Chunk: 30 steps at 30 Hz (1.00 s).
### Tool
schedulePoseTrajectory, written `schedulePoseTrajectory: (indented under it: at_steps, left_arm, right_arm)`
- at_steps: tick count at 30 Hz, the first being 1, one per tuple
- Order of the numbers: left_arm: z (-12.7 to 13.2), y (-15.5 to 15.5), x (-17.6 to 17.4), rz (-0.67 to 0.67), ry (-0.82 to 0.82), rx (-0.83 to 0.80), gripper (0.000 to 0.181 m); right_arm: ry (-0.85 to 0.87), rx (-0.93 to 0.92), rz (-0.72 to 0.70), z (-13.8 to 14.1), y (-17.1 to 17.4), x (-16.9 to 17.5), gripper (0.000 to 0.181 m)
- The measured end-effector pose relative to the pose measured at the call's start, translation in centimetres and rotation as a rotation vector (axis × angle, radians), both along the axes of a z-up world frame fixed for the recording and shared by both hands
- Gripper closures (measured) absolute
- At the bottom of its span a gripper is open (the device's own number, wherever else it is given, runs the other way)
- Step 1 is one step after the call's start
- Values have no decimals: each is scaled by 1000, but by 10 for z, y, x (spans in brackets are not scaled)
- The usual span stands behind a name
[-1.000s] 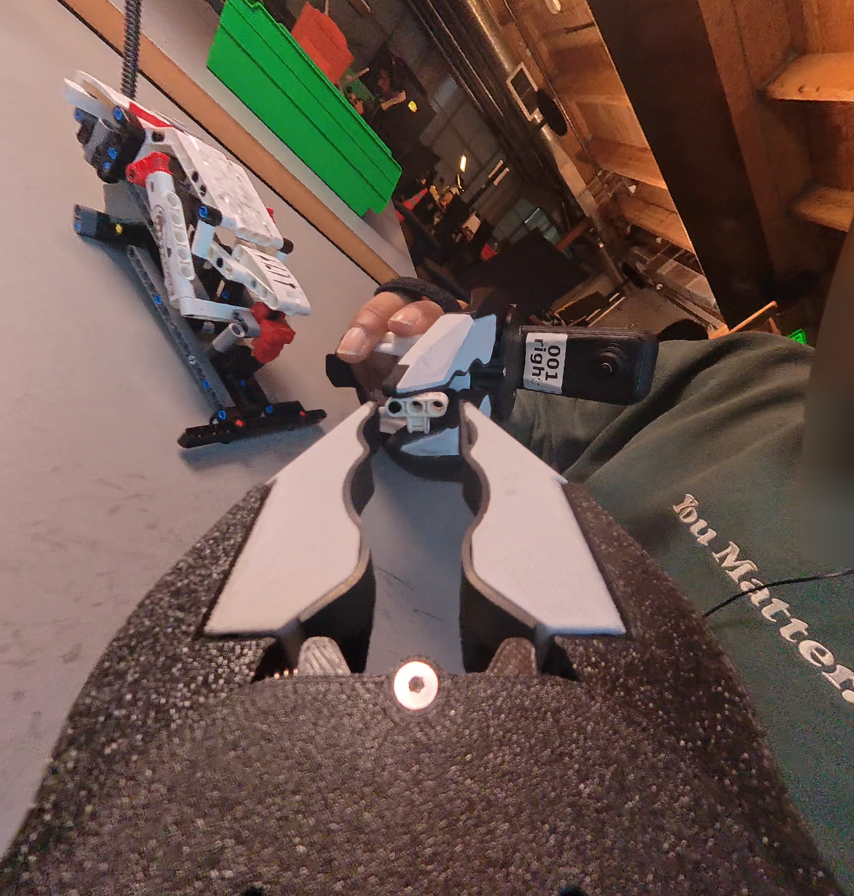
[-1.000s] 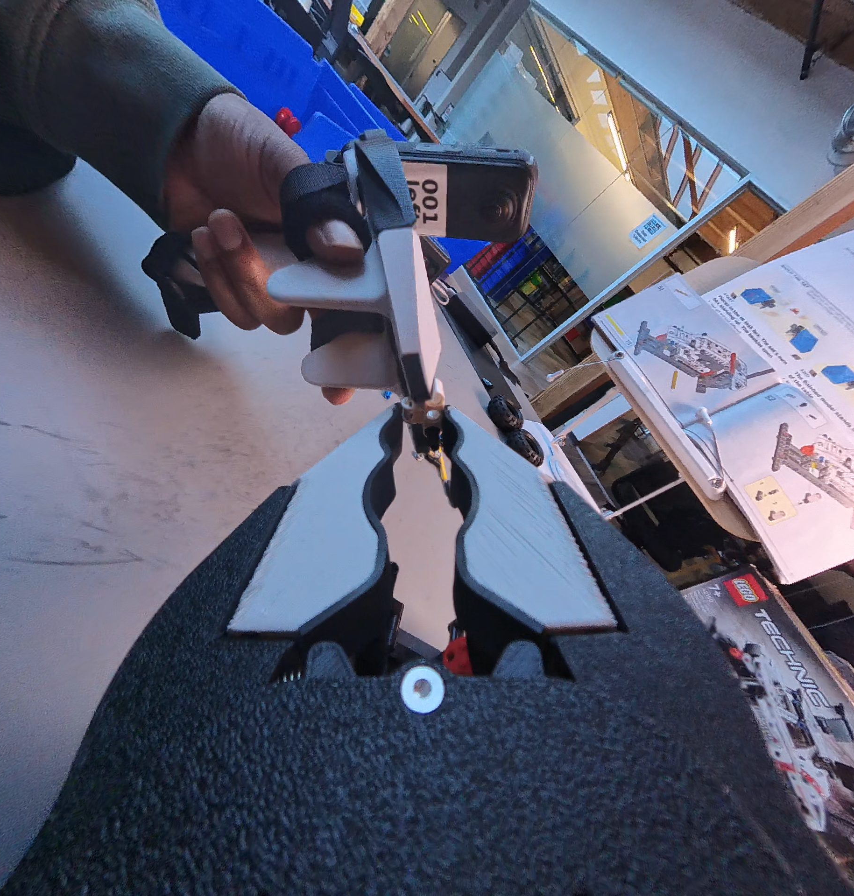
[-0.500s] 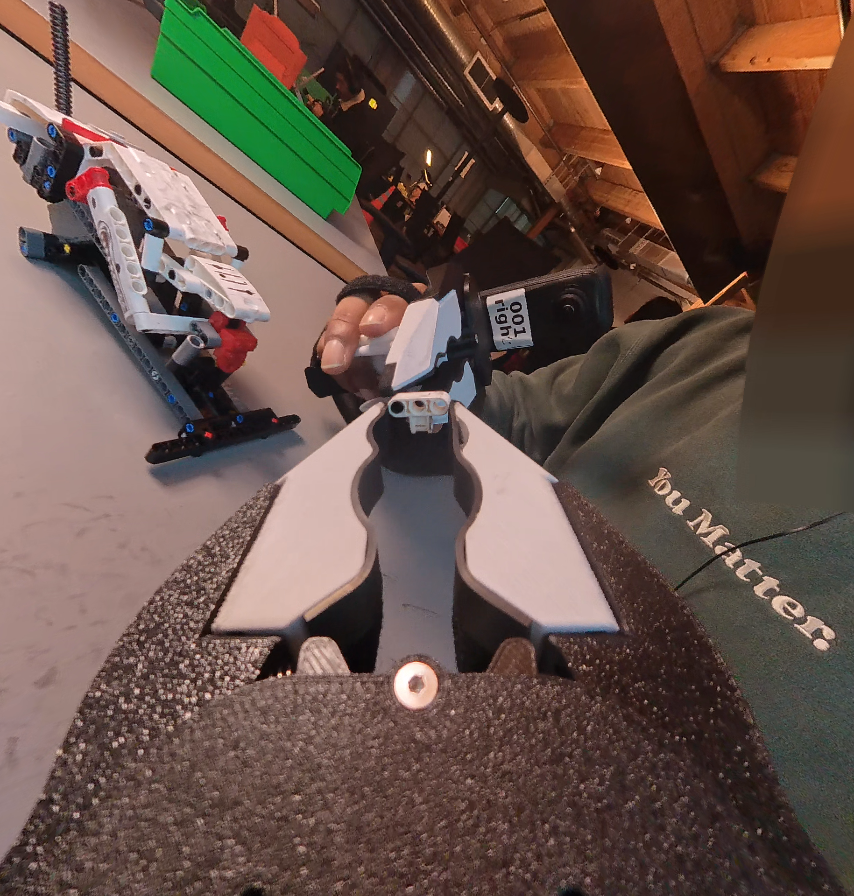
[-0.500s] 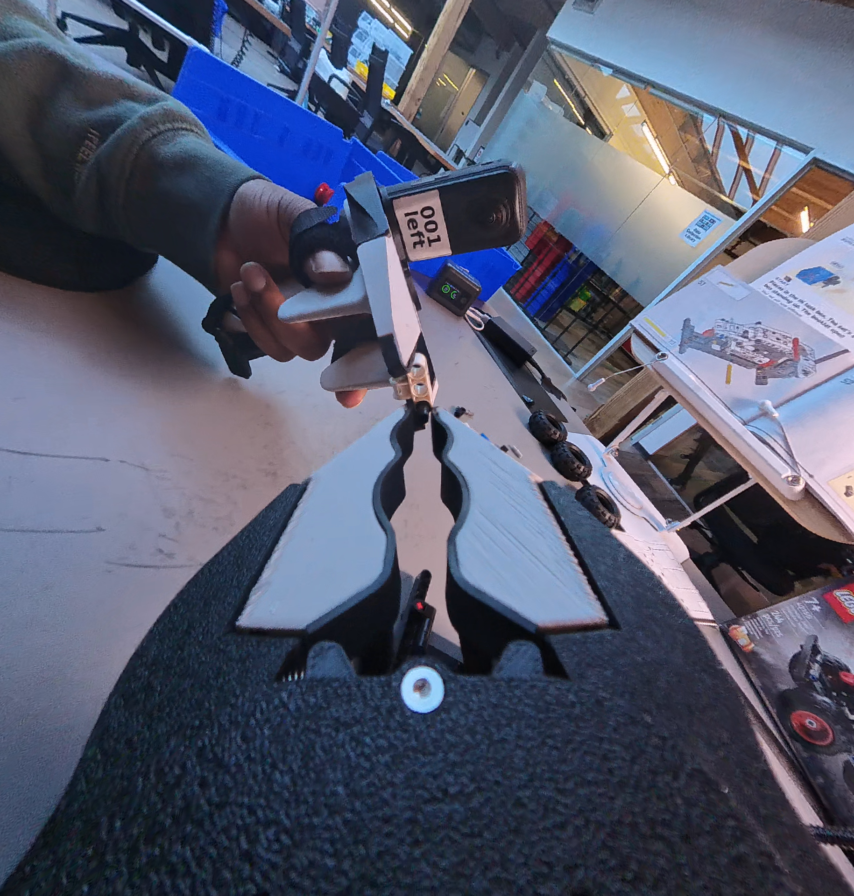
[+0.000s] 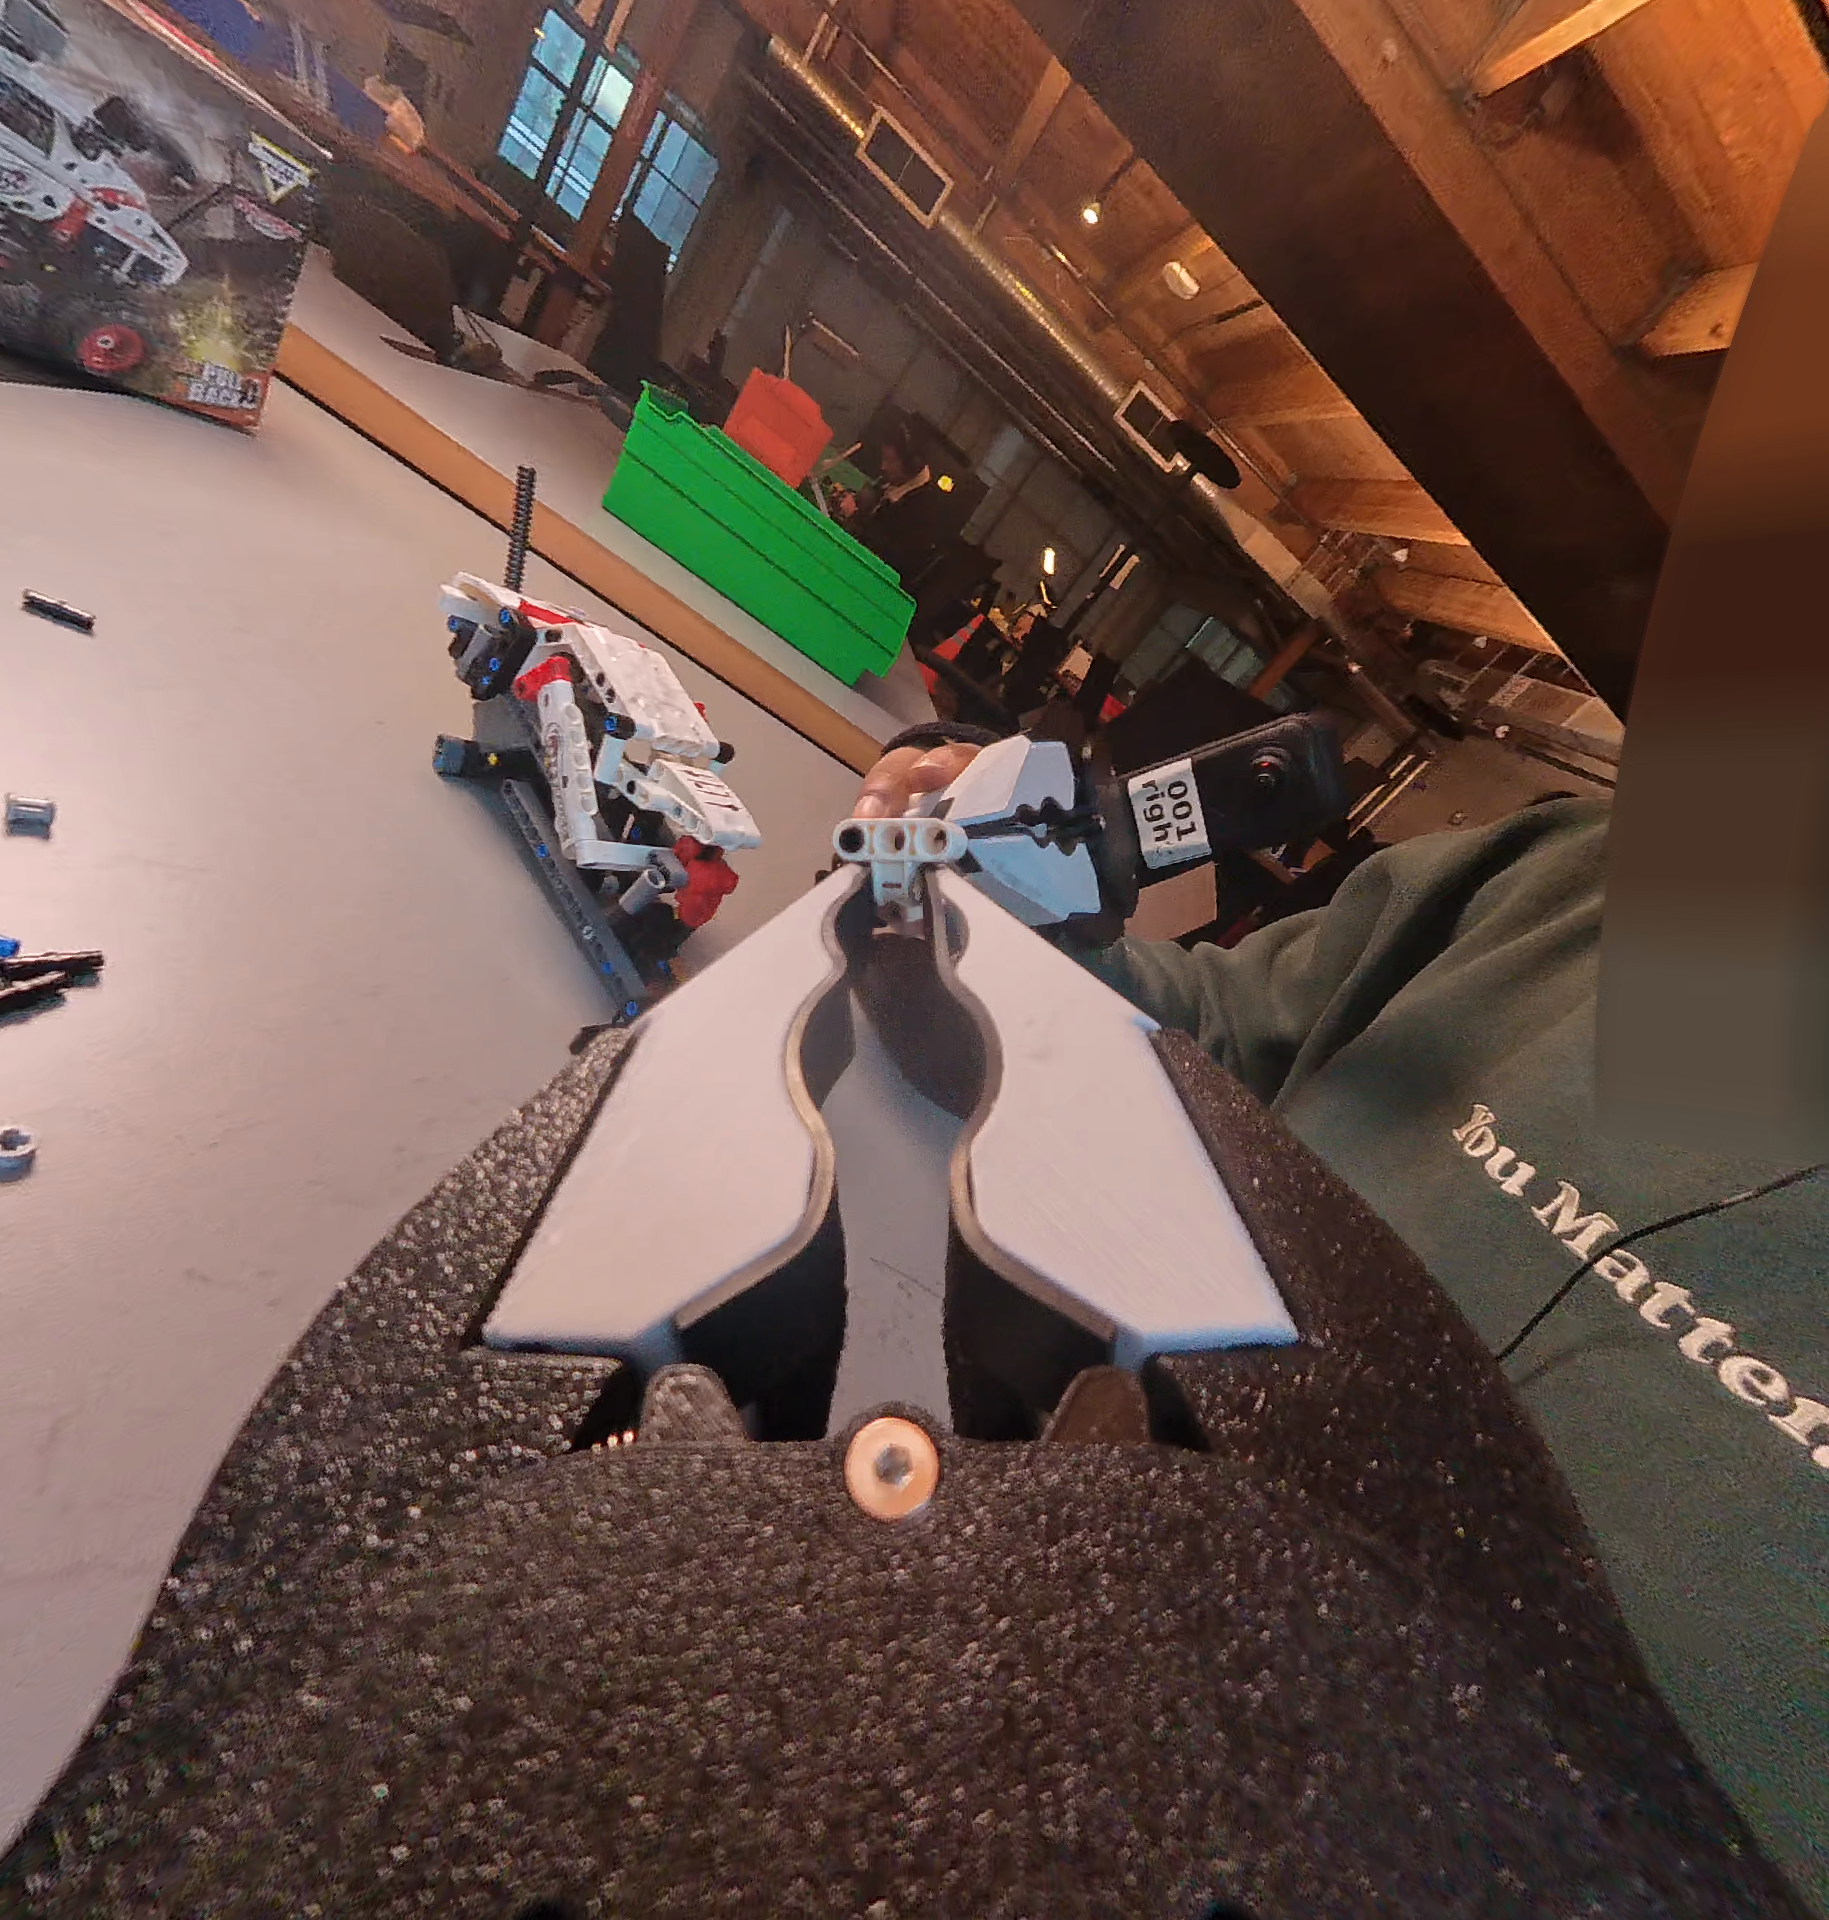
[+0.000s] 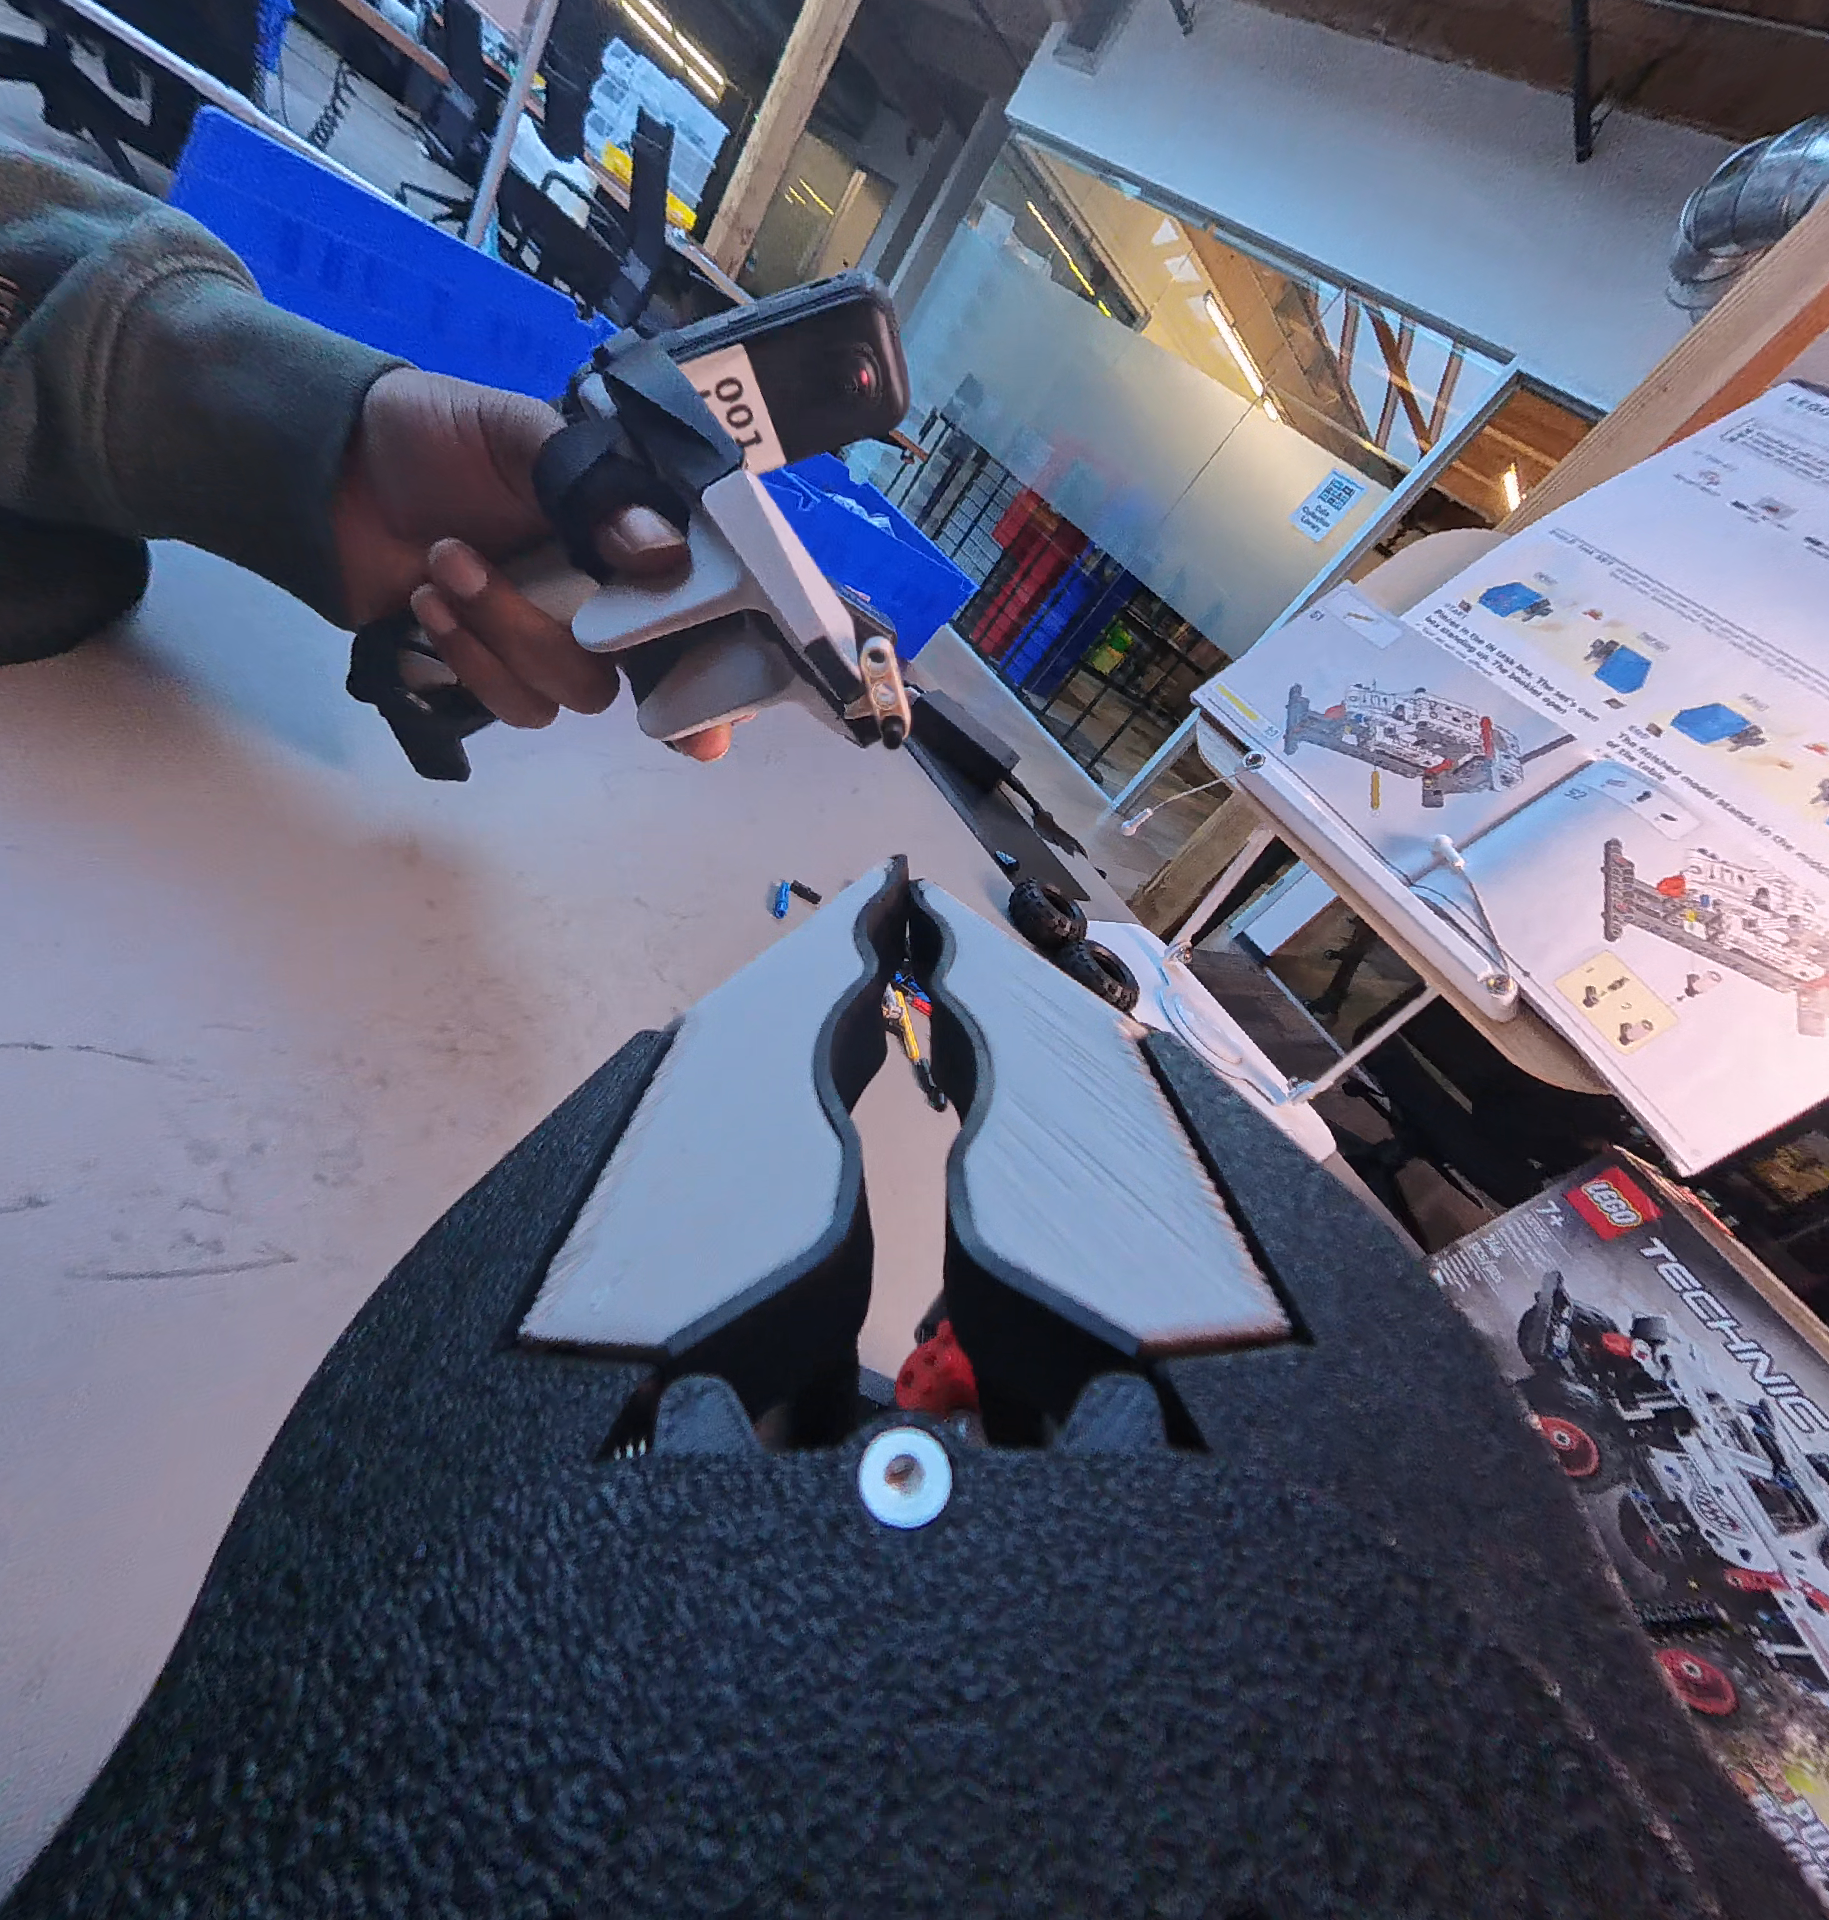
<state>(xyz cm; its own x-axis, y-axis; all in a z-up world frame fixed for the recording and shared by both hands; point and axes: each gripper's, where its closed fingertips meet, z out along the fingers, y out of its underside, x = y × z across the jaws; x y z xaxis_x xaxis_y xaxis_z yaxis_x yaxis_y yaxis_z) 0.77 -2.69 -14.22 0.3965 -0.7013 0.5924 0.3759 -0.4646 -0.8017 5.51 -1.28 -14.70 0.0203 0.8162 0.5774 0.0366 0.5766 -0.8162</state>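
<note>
My left gripper (image 5: 894, 883) is shut on a small white connector (image 5: 894, 844) with three holes, held above the grey table (image 5: 266, 831). In the right wrist view the left gripper (image 6: 856, 694) holds the connector (image 6: 882, 677) upright, with a black pin (image 6: 892, 734) sticking out below it. My right gripper (image 6: 908, 885) is shut with nothing between its fingertips, lower than the connector and apart from it. The right gripper also shows in the left wrist view (image 5: 977, 831), just behind the connector. A part-built white, red and grey model (image 5: 598, 758) stands on the table to the left.
Loose small pieces (image 5: 32, 966) lie at the table's left. A toy box (image 5: 110, 208) and a green bin (image 5: 754, 551) stand farther back. An instruction booklet on a stand (image 6: 1564, 779), another box (image 6: 1720, 1455), black tyres (image 6: 1076, 935) and blue bins (image 6: 390, 270) show in the right wrist view. The tips of one gripper are about 6 cm away from the tips of the other.
The right gripper has drawn back and down from the connector, which it met a second ago. The left gripper has lifted and turned with the connector still in it.
</note>
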Motion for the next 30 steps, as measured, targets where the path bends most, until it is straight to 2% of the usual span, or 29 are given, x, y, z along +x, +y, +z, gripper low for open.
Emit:
schedulePoseTrajectory:
  at_steps: [3,6,12,19,26,28,29,30]
  left_arm:
    - [-2,-3,9,-42,-14,-14,173]
    - [-5,-7,22,-89,-13,-30,173]
    - [-16,-9,41,-133,19,-71,173]
    - [-15,-7,40,-121,-26,-92,173]
    - [-17,14,25,40,-6,-90,174]
    - [-8,31,-36,259,-73,-82,175]
    - [-4,27,-54,299,-35,-50,175]
    - [-3,21,-54,300,44,-13,174]
  right_arm:
    - [-10,7,-7,-6,-2,-5,181]
    - [-36,16,10,-10,-10,-10,168]
    - [-42,60,-9,-12,-15,-15,177]
    - [-52,96,-60,-10,-11,-16,179]
    - [-51,91,-124,-9,0,-19,180]
    - [7,61,-120,4,0,-8,181]
    - [-3,58,-130,2,2,-6,180]
    - [-7,63,-139,0,4,-5,180]
